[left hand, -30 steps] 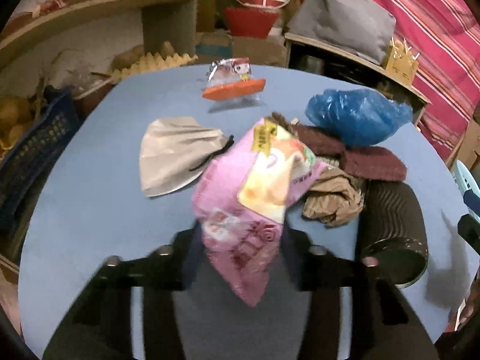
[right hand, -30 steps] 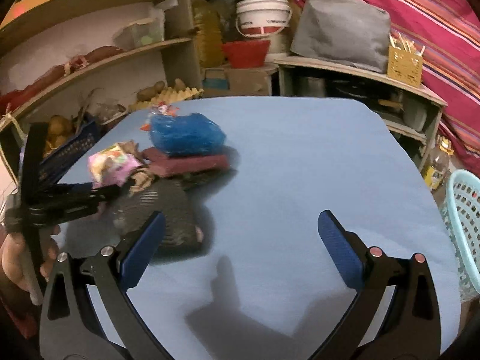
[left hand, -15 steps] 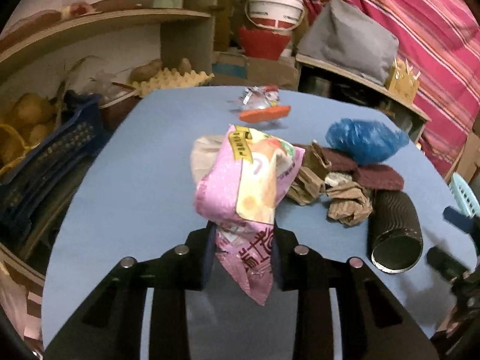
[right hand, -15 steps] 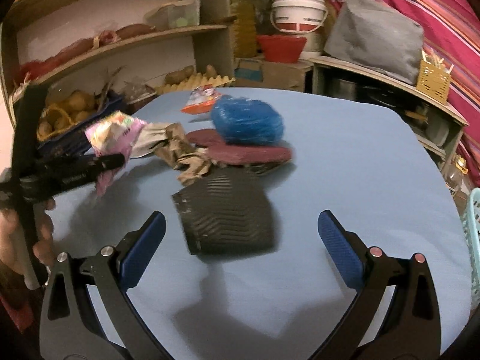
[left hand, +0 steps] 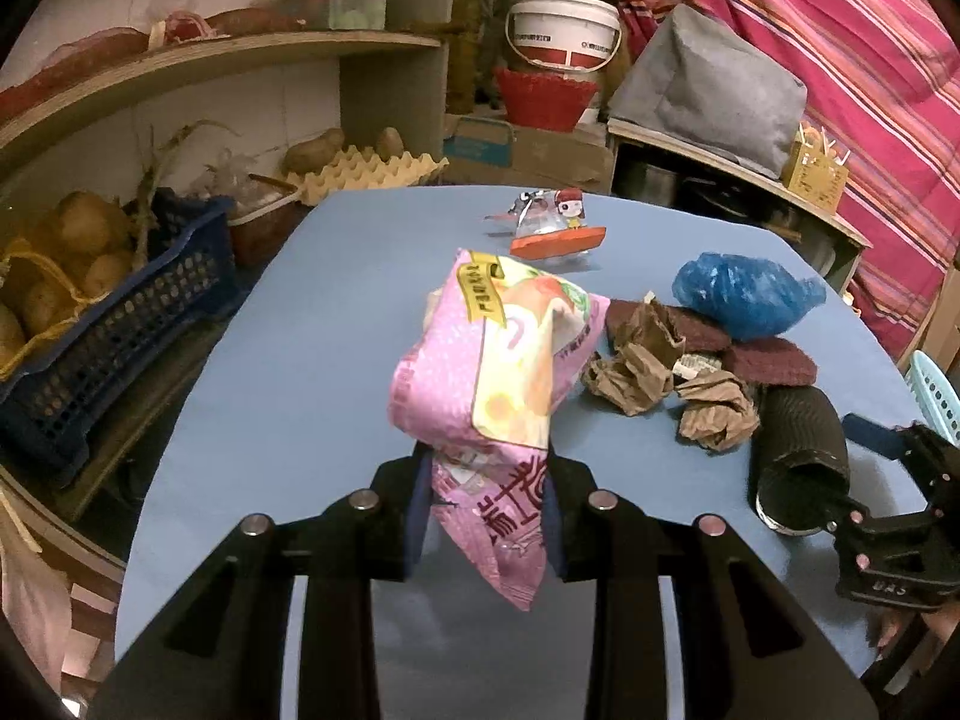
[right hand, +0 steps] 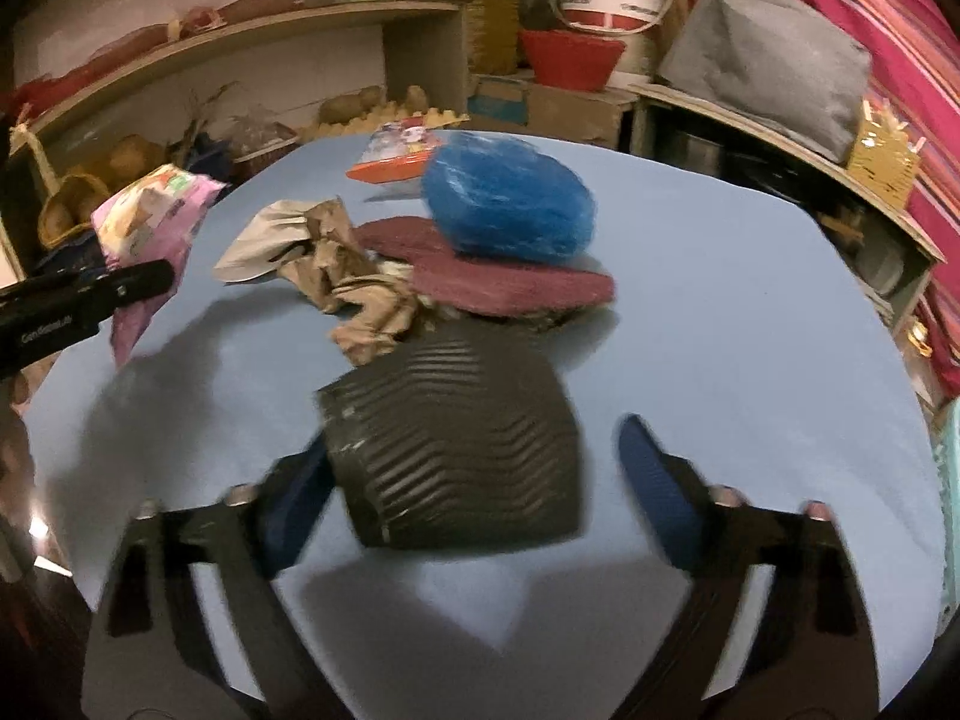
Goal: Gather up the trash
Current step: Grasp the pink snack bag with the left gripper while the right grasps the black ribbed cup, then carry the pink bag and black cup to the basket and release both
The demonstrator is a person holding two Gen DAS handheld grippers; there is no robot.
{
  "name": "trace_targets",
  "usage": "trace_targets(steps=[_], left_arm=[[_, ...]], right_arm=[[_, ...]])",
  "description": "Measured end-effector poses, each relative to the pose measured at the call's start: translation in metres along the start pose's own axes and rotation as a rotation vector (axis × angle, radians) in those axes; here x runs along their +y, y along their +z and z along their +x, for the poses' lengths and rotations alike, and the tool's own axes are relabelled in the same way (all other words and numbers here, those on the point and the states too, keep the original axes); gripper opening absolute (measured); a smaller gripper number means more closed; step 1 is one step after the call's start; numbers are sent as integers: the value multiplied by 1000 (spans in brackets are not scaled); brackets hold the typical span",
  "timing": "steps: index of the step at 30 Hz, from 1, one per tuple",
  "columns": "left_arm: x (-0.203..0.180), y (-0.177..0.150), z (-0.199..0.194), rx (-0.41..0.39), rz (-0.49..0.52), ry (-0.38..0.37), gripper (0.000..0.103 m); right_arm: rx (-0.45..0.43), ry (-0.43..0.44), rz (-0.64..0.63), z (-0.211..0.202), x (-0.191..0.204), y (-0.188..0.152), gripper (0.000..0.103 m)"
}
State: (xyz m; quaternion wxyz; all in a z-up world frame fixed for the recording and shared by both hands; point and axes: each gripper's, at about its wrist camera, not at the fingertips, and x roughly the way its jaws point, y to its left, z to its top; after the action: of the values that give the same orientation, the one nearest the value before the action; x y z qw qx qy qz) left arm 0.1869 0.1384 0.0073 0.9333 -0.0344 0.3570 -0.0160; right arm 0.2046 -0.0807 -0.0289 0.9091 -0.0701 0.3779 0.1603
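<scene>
In the left wrist view, your left gripper (left hand: 487, 498) pinches a pink snack bag (left hand: 489, 372) tight and holds it up off the blue table (left hand: 312, 372). So one piece of trash is picked up, but I judge it is not put away yet. Lots is left on the table: crumpled brown paper (left hand: 636, 360) at 3 o'clock from the bag, a blue plastic bag (left hand: 744, 294) at 2 o'clock, an orange wrapper (left hand: 555, 234) at 12 o'clock.

In the right wrist view, your right gripper (right hand: 474, 498) is spread wide. A black ribbed cup (right hand: 456, 444) lies on its side between the fingers, not squeezed yet. The left finger looks just beside it; blur hides whether it touches. A light blue basket (right hand: 951, 480) peeks in at 3 o'clock.
</scene>
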Motion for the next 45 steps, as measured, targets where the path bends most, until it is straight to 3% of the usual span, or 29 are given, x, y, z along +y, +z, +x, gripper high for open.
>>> trace_targets(steps=[10,18,25,34,45], left_arm=[[-21,3,-5,-24,29,-17,31],[-67,12,-18,-63,62,-62,31],[-127,21,-23,-100,128,-85,31],[-208,32,-12,-91,162,-156,31],[-347,17,3,-59,263,-292,31]], right_arm=[[-71,5,-39,-35,-15,-2,74],[-101,-15,92,-68,-85,-7,74],[-143,-91,173,-106,-152,-18,74],[-213,-252,263,-164,-257,-35,74],[-220,-418,442,-192,-358,-110,74]])
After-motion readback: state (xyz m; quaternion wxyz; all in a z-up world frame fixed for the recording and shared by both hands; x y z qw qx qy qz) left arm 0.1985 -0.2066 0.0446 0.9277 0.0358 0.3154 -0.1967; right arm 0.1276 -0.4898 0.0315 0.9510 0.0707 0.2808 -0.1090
